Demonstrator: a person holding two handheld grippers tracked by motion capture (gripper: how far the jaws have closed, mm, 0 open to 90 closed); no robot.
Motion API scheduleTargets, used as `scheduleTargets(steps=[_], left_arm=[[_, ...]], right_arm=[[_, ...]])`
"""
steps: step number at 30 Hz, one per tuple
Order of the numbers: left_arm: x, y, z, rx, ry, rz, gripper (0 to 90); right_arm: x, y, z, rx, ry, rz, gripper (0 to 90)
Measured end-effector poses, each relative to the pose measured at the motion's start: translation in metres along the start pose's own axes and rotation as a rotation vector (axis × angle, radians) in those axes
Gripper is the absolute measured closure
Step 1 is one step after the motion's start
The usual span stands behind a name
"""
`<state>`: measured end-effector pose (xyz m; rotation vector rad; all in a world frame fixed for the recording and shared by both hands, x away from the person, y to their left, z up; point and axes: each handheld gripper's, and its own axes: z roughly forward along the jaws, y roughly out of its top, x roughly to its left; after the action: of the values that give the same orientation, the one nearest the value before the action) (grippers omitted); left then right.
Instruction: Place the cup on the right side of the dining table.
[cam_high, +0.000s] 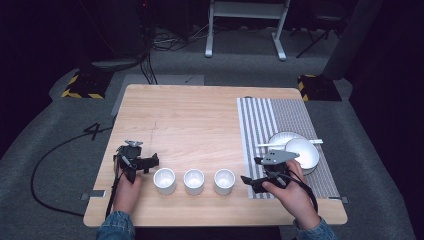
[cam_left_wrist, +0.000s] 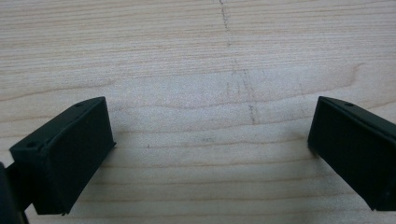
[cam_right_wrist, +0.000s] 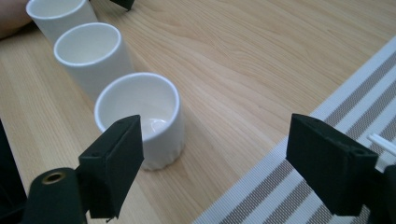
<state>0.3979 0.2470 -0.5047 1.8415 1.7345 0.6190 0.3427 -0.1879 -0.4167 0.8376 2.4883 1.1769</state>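
Three white cups stand in a row near the table's front edge: the left cup (cam_high: 164, 180), the middle cup (cam_high: 194, 181) and the right cup (cam_high: 224, 181). My left gripper (cam_high: 150, 163) is just left of the left cup, open, and in the left gripper view its jaws (cam_left_wrist: 210, 154) frame bare wood. My right gripper (cam_high: 248, 182) is just right of the right cup, open. In the right gripper view, the nearest cup (cam_right_wrist: 140, 109) stands beside the left jaw of my right gripper (cam_right_wrist: 215, 158), outside the gap, with the other two cups (cam_right_wrist: 91, 51) (cam_right_wrist: 56, 16) behind it.
A striped placemat (cam_high: 280, 117) covers the table's right side (cam_right_wrist: 289, 186). On it a white bowl (cam_high: 303, 152) sits on a plate (cam_high: 280, 137), with a white utensil (cam_high: 290, 143) across them. The wooden table (cam_high: 200, 115) is bare behind the cups.
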Motion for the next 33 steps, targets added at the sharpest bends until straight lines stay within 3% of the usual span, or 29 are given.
scheduleTargets(steps=[13,24,33], left_arm=[[0.0,0.0,0.0,0.001,-0.002,0.003,0.2],[0.0,0.0,0.0,0.001,-0.002,0.002,0.2],[0.0,0.0,0.0,0.001,-0.003,0.003,0.2]], right_arm=[[0.033,0.027,0.026,-0.005,0.06,-0.058,17.6],[0.044,0.022,0.052,0.013,0.065,-0.063,16.7],[0.044,0.011,0.072,0.08,0.06,-0.044,18.8]])
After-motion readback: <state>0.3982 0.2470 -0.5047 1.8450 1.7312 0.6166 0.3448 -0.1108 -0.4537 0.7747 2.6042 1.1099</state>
